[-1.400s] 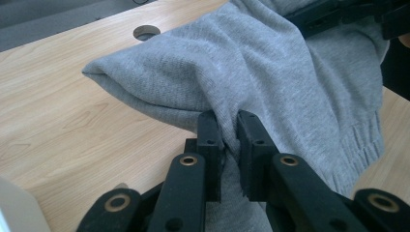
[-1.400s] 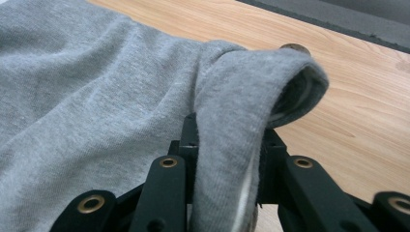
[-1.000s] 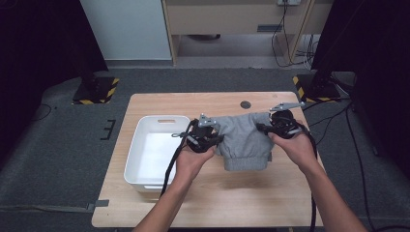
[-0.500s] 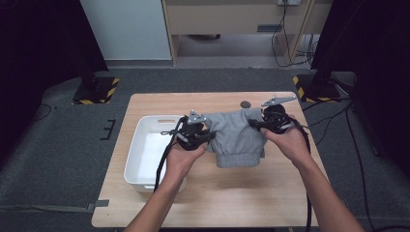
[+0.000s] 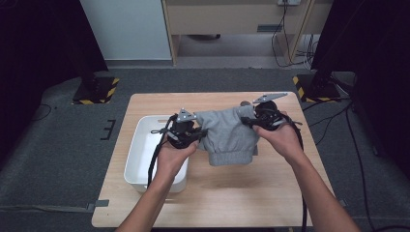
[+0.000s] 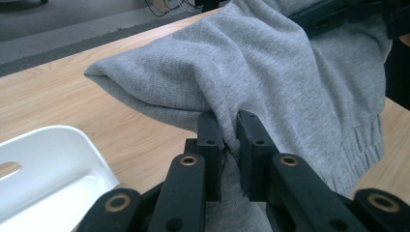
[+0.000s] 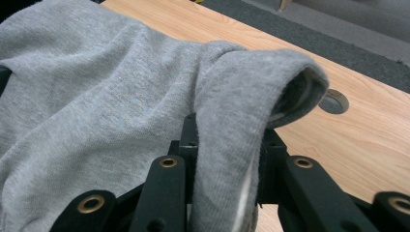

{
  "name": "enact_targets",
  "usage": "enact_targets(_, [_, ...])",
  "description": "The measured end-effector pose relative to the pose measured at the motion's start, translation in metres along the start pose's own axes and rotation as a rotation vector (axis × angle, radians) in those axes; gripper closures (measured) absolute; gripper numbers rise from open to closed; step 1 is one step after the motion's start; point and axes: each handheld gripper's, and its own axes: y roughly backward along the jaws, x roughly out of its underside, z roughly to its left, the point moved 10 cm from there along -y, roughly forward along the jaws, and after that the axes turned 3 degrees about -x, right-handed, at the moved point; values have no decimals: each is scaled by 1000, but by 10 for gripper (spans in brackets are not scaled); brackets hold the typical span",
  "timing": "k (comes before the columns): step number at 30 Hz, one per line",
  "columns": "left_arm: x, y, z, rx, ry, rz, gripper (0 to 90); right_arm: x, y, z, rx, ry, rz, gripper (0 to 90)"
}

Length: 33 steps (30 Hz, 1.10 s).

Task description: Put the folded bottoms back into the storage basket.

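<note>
A folded grey sweatshirt-like garment (image 5: 227,135) hangs between my two grippers just above the wooden table (image 5: 217,198). My left gripper (image 5: 196,136) is shut on its left edge; in the left gripper view the black pads (image 6: 210,145) pinch a fold of the grey cloth (image 6: 270,72). My right gripper (image 5: 251,121) is shut on the garment's right side; in the right gripper view a thick roll of the grey fabric (image 7: 232,121) sits clamped between the jaws. The ribbed hem (image 5: 232,157) hangs lowest, toward the person.
A white plastic bin (image 5: 145,145) stands on the table's left part, right beside my left hand. A round cable hole (image 7: 334,101) lies in the tabletop behind the garment. Cables trail from both grippers along the forearms.
Both grippers have carried the garment to the left, toward the white bin, and a little upward. Their hold on the cloth is unchanged.
</note>
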Motion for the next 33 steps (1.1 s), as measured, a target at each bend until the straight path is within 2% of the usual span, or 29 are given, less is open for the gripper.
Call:
enact_targets(14, [1,18,21,-16,9,-2,809,-18,-16,15,-21,6,4,715])
enact_targets(22, [-3,31,40,-33,5,3,809,-28,-28,27,-37,4,3,715])
enact_targets(27, [-2,37,44,-25,3,3,810,-35,-28,35,-32,11,10,715])
enact_targets(33, [3,39,44,-9,14,11,810,-35,-29,40,-25,19,20,715])
